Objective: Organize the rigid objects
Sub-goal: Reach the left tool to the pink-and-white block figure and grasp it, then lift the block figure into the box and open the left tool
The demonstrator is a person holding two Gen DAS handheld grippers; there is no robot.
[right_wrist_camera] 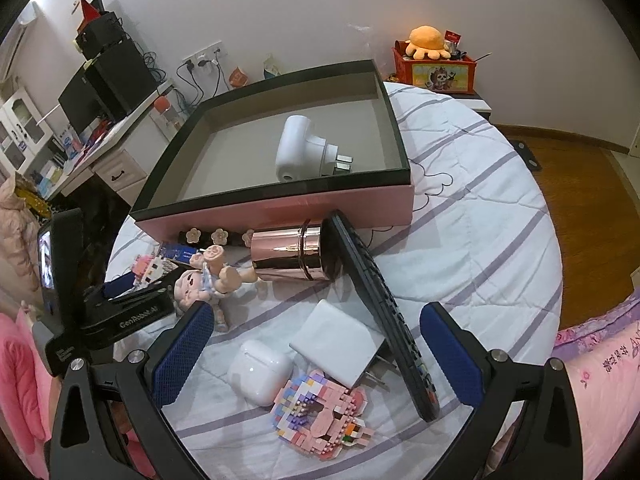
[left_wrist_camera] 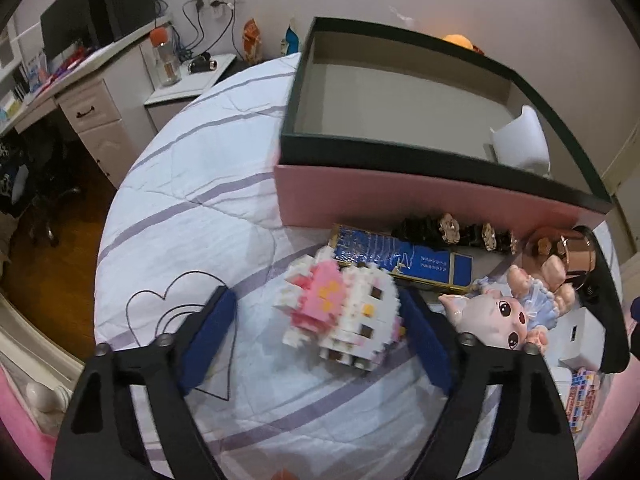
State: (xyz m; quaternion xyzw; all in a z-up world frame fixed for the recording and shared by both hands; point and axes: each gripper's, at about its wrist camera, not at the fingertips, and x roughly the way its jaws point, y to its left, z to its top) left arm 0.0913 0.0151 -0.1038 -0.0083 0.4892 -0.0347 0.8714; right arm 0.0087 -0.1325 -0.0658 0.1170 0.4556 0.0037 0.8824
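A white and pink brick-built cat figure (left_wrist_camera: 344, 316) lies on the bed between the fingers of my left gripper (left_wrist_camera: 320, 336). The right pad is at its side; the left pad stands clear of it, so the gripper is open. My right gripper (right_wrist_camera: 318, 354) is open above a white earbud case (right_wrist_camera: 260, 370), a flat white charger (right_wrist_camera: 340, 344), a black remote (right_wrist_camera: 380, 300) and a pink brick figure (right_wrist_camera: 324, 412). The pink box with a dark rim (right_wrist_camera: 280, 196) holds a white plug adapter (right_wrist_camera: 298, 152).
Along the box front lie a flowered black hair clip (left_wrist_camera: 452, 228), a blue carton (left_wrist_camera: 400, 256), a rose-gold cylinder (right_wrist_camera: 288, 252) and a big-eyed doll (right_wrist_camera: 200, 280). The bed edge curves left, with a desk (left_wrist_camera: 92, 112) and wooden floor beyond.
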